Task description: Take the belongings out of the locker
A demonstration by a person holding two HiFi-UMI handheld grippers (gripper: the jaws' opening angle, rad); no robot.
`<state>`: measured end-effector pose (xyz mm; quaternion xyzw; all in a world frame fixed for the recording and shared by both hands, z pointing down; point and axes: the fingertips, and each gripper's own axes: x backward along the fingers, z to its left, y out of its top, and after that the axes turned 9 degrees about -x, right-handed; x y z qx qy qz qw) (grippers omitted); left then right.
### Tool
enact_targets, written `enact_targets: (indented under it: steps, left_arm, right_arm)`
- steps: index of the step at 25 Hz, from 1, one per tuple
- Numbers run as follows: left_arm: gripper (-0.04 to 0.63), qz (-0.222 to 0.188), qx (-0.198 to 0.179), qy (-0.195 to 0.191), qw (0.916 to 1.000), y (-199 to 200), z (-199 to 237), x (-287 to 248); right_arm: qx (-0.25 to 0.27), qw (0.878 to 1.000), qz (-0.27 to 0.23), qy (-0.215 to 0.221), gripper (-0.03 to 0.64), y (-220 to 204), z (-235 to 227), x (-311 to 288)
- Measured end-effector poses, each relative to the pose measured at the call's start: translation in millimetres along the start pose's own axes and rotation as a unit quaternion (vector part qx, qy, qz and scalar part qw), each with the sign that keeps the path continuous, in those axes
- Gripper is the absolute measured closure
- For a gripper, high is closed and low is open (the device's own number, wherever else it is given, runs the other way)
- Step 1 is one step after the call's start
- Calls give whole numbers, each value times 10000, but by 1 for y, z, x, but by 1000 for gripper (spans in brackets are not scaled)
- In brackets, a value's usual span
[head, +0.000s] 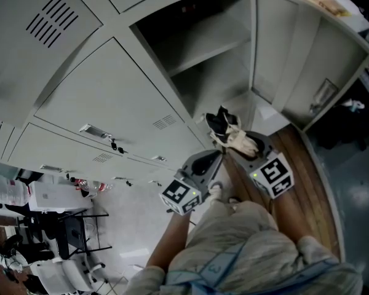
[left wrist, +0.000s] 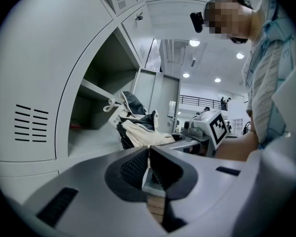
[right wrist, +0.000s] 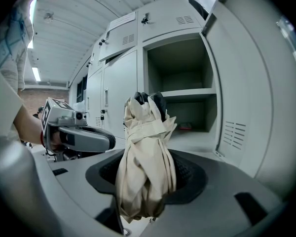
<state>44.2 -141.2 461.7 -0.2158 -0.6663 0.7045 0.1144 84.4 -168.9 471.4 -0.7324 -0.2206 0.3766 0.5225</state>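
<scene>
The locker stands open with its door swung to the right. My right gripper is shut on a cream and black cloth bundle, holding it just in front of the opening. In the right gripper view the bundle rises upright from between the jaws of my right gripper. A small red thing lies deep in the lower part of the compartment. My left gripper hangs beside the right one, shut with nothing in it. The bundle shows ahead of it.
A shelf splits the open compartment. Shut locker doors run to the left. A strip of wooden floor lies under the open door. A table with white things and chairs stand at the lower left.
</scene>
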Motion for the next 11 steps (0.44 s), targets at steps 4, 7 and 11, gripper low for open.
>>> enact_targets:
  steps: [4, 7, 11]
  left_arm:
    - [592, -1, -37, -1, 10000, 1, 1, 1]
    - [592, 9, -33, 3, 10000, 3, 0, 2]
    - [592, -43, -93, 15, 9999, 3, 0, 4]
  right_arm:
    - [32, 10000, 84, 10, 402, 0, 1, 1]
    - [-13, 10000, -14, -5, 402, 0, 1, 1]
    - [-11, 10000, -46, 6, 402, 1, 3, 1]
